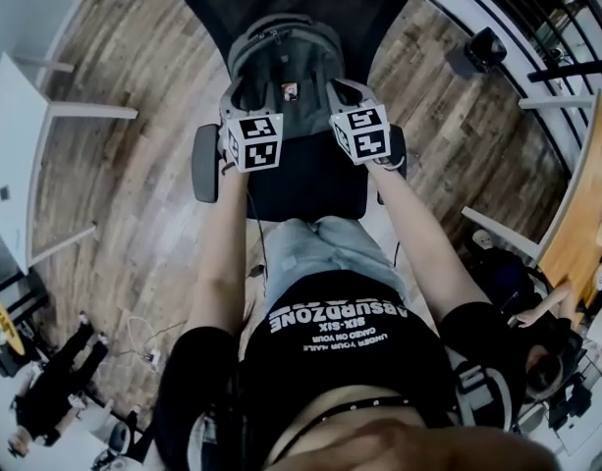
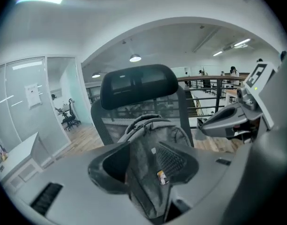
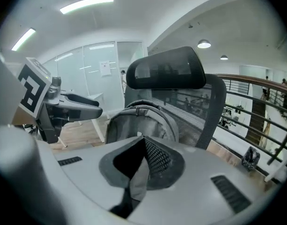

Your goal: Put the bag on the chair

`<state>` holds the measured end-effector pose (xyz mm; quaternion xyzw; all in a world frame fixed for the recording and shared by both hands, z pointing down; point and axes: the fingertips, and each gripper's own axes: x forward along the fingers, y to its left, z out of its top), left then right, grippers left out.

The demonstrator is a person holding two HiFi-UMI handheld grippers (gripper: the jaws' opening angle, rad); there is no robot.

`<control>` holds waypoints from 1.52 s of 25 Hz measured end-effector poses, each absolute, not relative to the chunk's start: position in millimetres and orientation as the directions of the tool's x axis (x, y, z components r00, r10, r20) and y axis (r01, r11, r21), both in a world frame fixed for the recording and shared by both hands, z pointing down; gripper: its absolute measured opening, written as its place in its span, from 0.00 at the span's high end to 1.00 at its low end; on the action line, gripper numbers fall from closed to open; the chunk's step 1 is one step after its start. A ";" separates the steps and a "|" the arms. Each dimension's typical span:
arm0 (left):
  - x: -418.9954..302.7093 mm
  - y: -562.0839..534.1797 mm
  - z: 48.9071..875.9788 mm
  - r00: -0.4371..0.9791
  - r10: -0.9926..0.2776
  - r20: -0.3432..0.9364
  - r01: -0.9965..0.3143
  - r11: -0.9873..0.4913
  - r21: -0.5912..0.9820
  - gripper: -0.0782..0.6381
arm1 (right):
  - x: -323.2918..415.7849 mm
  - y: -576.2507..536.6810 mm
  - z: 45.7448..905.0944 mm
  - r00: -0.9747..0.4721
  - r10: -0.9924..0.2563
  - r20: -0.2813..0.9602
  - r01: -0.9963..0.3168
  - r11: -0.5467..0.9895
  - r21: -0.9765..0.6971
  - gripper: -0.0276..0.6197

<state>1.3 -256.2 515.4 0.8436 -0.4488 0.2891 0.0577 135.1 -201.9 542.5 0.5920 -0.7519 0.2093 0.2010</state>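
The grey backpack [image 1: 286, 67] stands upright on the black office chair [image 1: 301, 192], leaning on its mesh backrest. Both grippers hover side by side just in front of the bag, above the seat. My left gripper [image 1: 234, 96] is open: in the left gripper view [image 2: 143, 168] the bag's front [image 2: 152, 139] with its small orange tag shows through the wide gap, untouched. My right gripper [image 1: 352, 90] is shut [image 3: 143, 158]; its pads meet, with a narrow strip of grey fabric below them. I cannot tell whether that strip is pinched. The bag [image 3: 138, 121] sits beyond.
White desks [image 1: 16, 145] stand at the left on the wood floor. A wooden table [image 1: 585, 214] and a dark railing [image 1: 536, 27] are at the right. A small black object [image 1: 485, 47] lies behind the chair. A seated person [image 1: 45, 391] is at the lower left.
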 end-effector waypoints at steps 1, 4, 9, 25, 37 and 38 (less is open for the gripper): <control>0.8 -249.8 507.5 0.440 -0.729 0.525 -0.793 -0.589 -0.153 0.64 | 131.7 -196.4 535.2 -0.225 -0.810 0.541 -0.973 0.214 -0.084 0.93; -3.5 -231.1 484.3 0.454 -0.749 0.483 -0.804 -0.578 -0.140 0.68 | 123.0 -181.1 511.8 -0.245 -0.828 0.504 -0.969 0.221 -0.108 0.93; -14.3 -202.3 457.0 0.461 -0.773 0.436 -0.811 -0.566 -0.148 0.76 | 106.6 -156.1 473.3 -0.300 -0.854 0.425 -0.952 0.245 -0.182 0.93; -12.1 -118.9 437.9 0.592 -0.666 0.454 -0.759 -0.651 0.036 0.87 | 90.2 -87.2 433.0 -0.373 -0.836 0.402 -0.927 0.318 -0.200 0.93; -9.1 -103.3 440.4 0.640 -0.634 0.434 -0.737 -0.666 0.113 0.87 | 86.4 -71.5 453.9 -0.368 -0.803 0.468 -0.930 0.309 -0.201 0.93; -9.1 -102.6 441.0 0.634 -0.634 0.443 -0.740 -0.663 0.111 0.87 | 85.7 -70.8 455.0 -0.368 -0.801 0.472 -0.930 0.309 -0.200 0.93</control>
